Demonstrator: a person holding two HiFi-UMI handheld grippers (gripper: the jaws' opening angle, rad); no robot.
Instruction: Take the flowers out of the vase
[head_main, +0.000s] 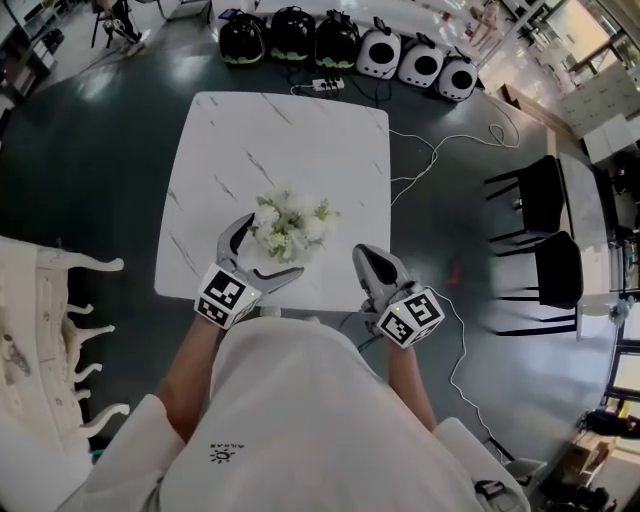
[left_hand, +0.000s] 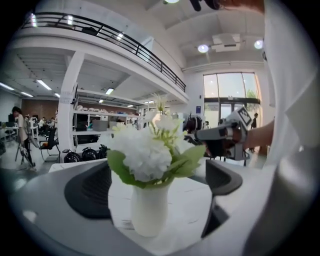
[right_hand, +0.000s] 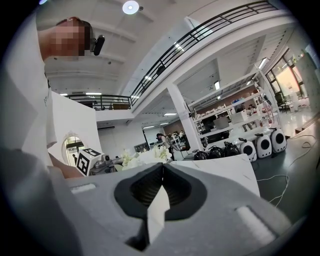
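Observation:
A bunch of white flowers (head_main: 290, 225) with green leaves stands in a small white vase (left_hand: 149, 207) on the white marble table (head_main: 300, 140), near its front edge. My left gripper (head_main: 270, 247) is at table height with its jaws spread wide on either side of the vase. In the left gripper view the vase and flowers (left_hand: 150, 150) sit between the dark pads (left_hand: 92, 192) without touching them. My right gripper (head_main: 372, 262) hovers at the table's front right corner, to the right of the flowers, with its jaws shut and empty. The right gripper view shows the flowers (right_hand: 145, 157) beyond the closed tips (right_hand: 161, 170).
On the dark floor beyond the table stand black pods (head_main: 290, 38) and white pods (head_main: 420, 62), with a power strip (head_main: 327, 84) and cables (head_main: 430, 160). Black chairs (head_main: 545, 230) stand to the right. A white fringed cloth (head_main: 40, 330) lies at the left.

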